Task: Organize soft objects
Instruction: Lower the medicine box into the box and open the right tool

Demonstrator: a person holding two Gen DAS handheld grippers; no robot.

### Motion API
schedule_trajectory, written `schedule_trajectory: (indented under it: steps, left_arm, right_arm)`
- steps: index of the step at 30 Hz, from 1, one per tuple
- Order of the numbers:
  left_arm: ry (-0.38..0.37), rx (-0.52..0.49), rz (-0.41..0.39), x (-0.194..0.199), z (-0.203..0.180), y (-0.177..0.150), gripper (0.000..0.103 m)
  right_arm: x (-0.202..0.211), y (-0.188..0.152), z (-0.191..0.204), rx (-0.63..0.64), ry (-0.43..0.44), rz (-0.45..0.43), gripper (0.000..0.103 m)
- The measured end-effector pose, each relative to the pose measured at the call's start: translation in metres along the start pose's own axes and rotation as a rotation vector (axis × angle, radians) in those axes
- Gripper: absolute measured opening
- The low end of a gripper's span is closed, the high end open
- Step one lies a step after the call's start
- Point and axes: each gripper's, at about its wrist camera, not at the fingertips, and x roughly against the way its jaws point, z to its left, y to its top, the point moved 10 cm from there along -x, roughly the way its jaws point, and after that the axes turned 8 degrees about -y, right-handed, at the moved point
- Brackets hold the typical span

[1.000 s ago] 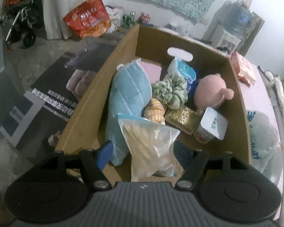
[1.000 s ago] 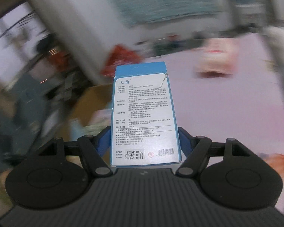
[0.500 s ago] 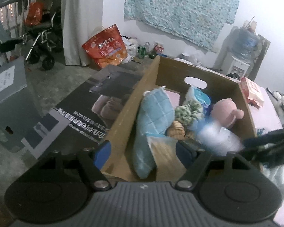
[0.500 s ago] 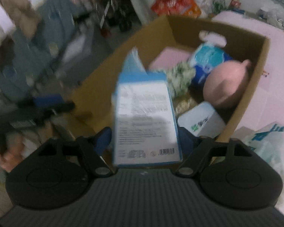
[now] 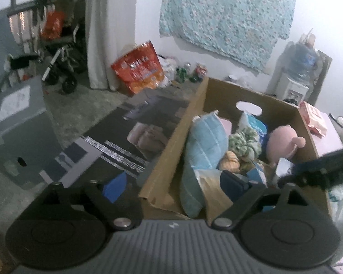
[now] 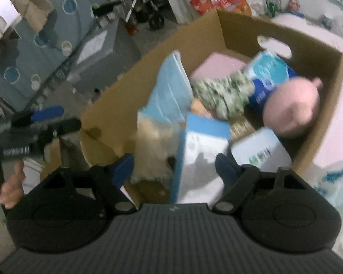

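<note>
Blue-and-white carton (image 6: 201, 150), lower centre: light, stiff, apparently free between my right gripper's (image 6: 175, 166) spread fingers; regrip its flat faces. Left gripper (image 5: 175, 182) spread, empty.

Soft items (image 6: 224, 96) inside cardboard box (image 6: 240, 32)

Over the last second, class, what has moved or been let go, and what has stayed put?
The right claw carried the blue-and-white carton from over the pink surface to the cardboard box; its fingers now stand wide, the carton seemingly released inside. The left claw drew back leftwards from the box, open and empty. The pink plush and blue cushion stayed put.
</note>
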Motion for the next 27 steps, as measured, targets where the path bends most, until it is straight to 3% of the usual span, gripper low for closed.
schedule_trajectory:
  steps: [2,4,9,12,13,16,20,25,27]
  left_arm:
    - [0.021,0.001,-0.028,0.007,0.003,-0.001,0.093]
    - [0.02,0.015,-0.035,0.009,0.005,-0.002,0.093]
    - [0.008,0.075,-0.021,0.011,0.016,-0.01,0.093]
    - [0.014,0.086,-0.022,0.015,0.023,-0.014,0.093]
    - [0.018,0.087,-0.024,0.016,0.025,-0.015,0.093]
    - [0.027,0.101,-0.027,0.017,0.032,-0.017,0.093]
    - [0.023,0.124,-0.027,0.017,0.037,-0.02,0.093]
    - [0.016,0.118,-0.03,0.018,0.036,-0.022,0.093]
    - [0.012,0.112,-0.037,0.02,0.032,-0.022,0.094]
  right_arm:
    - [-0.006,0.013,0.008,-0.002,0.018,-0.018,0.054]
    - [-0.019,0.027,0.018,0.007,0.027,-0.022,0.052]
    - [-0.078,0.043,0.021,-0.001,-0.035,0.071,0.053]
    - [-0.102,0.033,0.034,0.016,-0.006,0.153,0.055]
    - [-0.104,0.032,0.039,0.039,-0.007,0.144,0.057]
    - [-0.101,0.032,0.052,0.076,0.04,0.112,0.06]
    - [-0.091,0.031,0.056,0.0,0.168,0.148,0.059]
    - [-0.07,0.037,0.035,-0.019,0.085,0.072,0.061]
    - [-0.054,0.041,0.026,-0.06,0.104,0.034,0.063]
